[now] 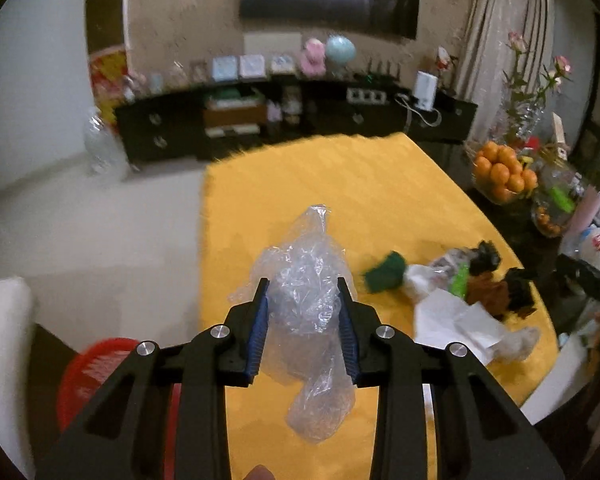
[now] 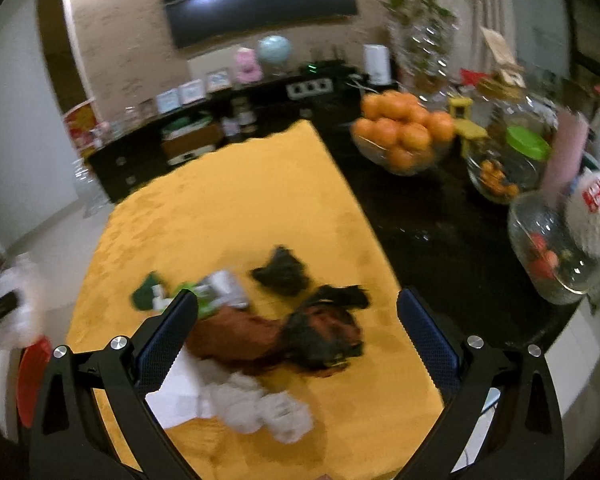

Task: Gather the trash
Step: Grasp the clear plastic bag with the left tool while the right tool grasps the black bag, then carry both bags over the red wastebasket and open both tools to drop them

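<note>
Above the yellow-covered bench [image 1: 380,184], the left hand-held gripper [image 1: 303,284] pinches a crumpled clear plastic bag [image 1: 304,296] between its blue pads, lifted off the cloth. Nearer the bench's right edge, the right hand-held gripper [image 2: 296,300] gapes wide over a heap of brown, black, green and white scraps [image 2: 268,332], touching nothing. No writing is legible.

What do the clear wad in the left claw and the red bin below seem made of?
Clear wad: thin plastic film, glossy and see-through, creased with bright glints. Red bin: probably moulded plastic, with a slotted, uniformly coloured wall, though blur leaves this uncertain.
</note>
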